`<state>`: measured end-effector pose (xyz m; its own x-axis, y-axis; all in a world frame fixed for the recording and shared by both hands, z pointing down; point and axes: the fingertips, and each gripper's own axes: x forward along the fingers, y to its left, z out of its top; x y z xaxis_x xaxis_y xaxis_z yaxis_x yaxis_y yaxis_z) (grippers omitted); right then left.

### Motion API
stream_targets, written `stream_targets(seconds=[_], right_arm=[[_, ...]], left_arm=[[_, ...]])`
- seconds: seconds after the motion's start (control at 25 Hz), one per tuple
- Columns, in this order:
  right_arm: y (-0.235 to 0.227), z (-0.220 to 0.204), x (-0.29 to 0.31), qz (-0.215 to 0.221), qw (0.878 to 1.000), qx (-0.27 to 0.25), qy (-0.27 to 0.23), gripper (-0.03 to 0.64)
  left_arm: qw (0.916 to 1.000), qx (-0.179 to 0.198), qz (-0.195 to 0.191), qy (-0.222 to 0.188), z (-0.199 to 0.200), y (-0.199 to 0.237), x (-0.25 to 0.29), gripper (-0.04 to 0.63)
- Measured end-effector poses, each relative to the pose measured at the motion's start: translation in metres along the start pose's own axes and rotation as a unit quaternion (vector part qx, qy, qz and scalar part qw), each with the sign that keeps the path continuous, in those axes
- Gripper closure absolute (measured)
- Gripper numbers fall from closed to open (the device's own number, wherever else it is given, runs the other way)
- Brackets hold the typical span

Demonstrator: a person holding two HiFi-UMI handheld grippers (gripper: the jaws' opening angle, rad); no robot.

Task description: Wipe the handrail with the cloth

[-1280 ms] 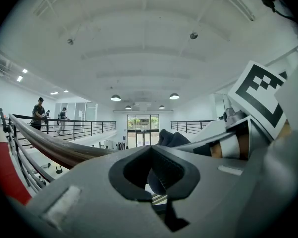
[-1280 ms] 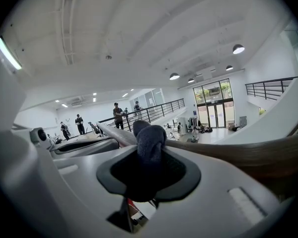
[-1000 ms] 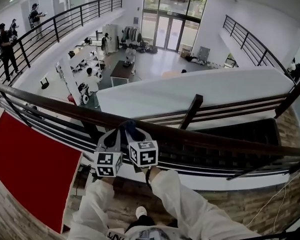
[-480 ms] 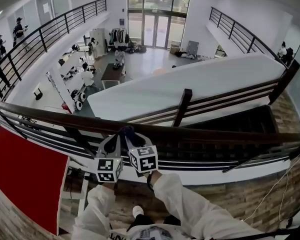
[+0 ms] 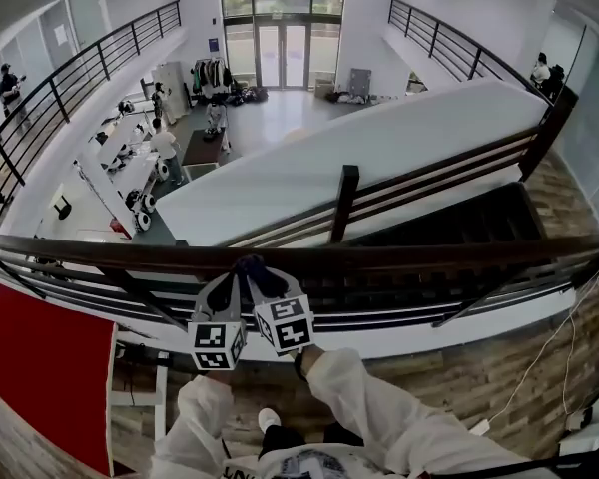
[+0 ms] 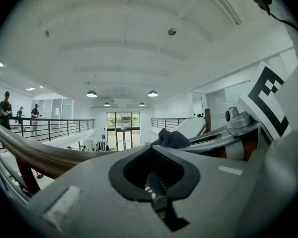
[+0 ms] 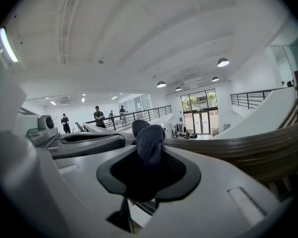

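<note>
Both grippers are up at the handrail (image 5: 429, 255) now, side by side at the left-hand stretch of the dark wooden rail, well left of the stair post. The cloth (image 5: 250, 264), a dark blue wad, sits right on top of the rail between their tips.

The right gripper (image 5: 263, 277) has it for certain: in its own view the fingers are closed tight on a thick fold that bulges up out of the grip. The left gripper (image 5: 232, 279) is tucked in just beside it. A bluish strip shows between its fingers, so it looks pinched on a corner of the same cloth, though that view is too cramped to be sure.

To do this stroke well, I'd say: press the wad down so it wraps over the crown of the rail rather than skating along one edge. Draw both grippers along together in one long pass towards the right, where most of the rail looks unwiped. Hold the grip firm, because a dropped cloth goes straight over to the floor below. Mind the hard fingertips don't scrape the wood.

As for writing, nothing readable. The marker cubes (image 5: 215, 345) carry only black-and-white square patterns, with no brand or label on cloth or rail.
</note>
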<state>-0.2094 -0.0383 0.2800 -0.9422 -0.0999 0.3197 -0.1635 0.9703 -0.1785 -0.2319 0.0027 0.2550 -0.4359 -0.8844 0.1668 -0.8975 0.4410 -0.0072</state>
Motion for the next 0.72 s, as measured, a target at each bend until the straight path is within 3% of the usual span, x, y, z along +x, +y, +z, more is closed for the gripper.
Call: stream_targets(seconds=[0.72], right_arm=[[-0.114,-0.012,-0.090,-0.061,0.998,0.026,-0.024,0.517]], left_arm=[[0.9976,0.012,-0.068,0.002,0.002,-0.134,0.044,0.598]])
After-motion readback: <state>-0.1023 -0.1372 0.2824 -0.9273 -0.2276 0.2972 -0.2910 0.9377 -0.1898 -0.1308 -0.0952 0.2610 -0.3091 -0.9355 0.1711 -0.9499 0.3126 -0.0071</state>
